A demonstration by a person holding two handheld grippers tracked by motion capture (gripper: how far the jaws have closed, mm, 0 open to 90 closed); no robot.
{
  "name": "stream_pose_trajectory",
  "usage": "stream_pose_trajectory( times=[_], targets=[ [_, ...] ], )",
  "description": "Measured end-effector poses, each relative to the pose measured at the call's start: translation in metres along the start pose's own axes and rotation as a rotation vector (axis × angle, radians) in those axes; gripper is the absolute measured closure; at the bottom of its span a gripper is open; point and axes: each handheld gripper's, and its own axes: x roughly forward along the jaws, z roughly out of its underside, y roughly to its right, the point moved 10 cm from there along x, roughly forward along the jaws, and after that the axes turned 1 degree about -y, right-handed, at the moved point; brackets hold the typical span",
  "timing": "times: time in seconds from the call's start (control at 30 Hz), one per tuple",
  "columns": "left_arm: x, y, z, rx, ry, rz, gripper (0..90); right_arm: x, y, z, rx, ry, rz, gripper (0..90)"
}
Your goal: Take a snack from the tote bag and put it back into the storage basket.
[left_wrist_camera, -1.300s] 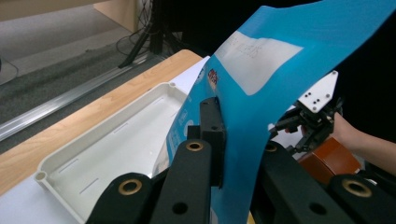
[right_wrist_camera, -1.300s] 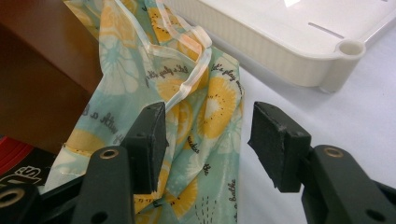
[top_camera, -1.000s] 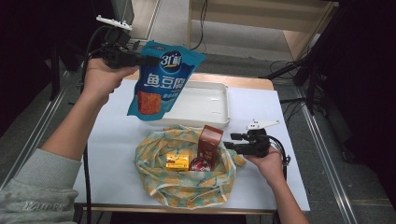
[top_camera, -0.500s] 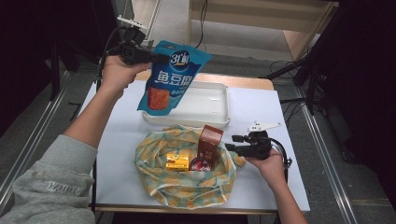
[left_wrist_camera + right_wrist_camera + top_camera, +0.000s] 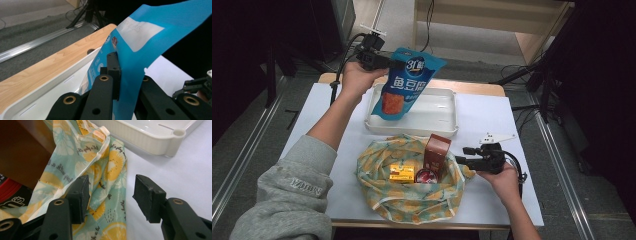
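You are gripping the blue snack pouch (image 5: 408, 82) by its top corner in your left gripper (image 5: 394, 63), its long axis hanging down over the white tray (image 5: 447, 127) directly below. Your right gripper (image 5: 460, 160) is waiting with jaws apart beside the lemon-print cloth bag (image 5: 412, 200).

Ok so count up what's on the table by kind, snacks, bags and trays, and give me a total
Snack packs: 4, namely blue pouch, brown box, yellow box, red tin
Cloth bags: 1
White trays: 1
Total: 6
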Motion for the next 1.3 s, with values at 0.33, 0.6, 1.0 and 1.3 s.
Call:
stream_pose_trajectory(
  times=[0.33, 0.6, 1.0, 1.3],
  targets=[
    [-0.007, -0.013, 0.016, 0.003, -0.005, -0.003, 88.9, -0.003, 0.001, 0.004, 0.001, -0.005, 0.005, 47.5],
    [-0.017, -0.016, 0.031, 0.017, -0.018, -0.016, 88.8, 0.0, -0.001, 0.006, 0.0, -0.018, 0.004, 47.5],
    [-0.008, -0.016, 0.046, 0.034, -0.045, -0.031, 88.5, 0.0, -0.001, 0.007, -0.007, -0.024, 0.006, 47.6],
    [-0.004, -0.012, 0.056, 0.044, -0.045, -0.021, 82.1, 0.0, -0.001, 0.007, -0.006, -0.024, 0.004, 48.0]
  ],
)
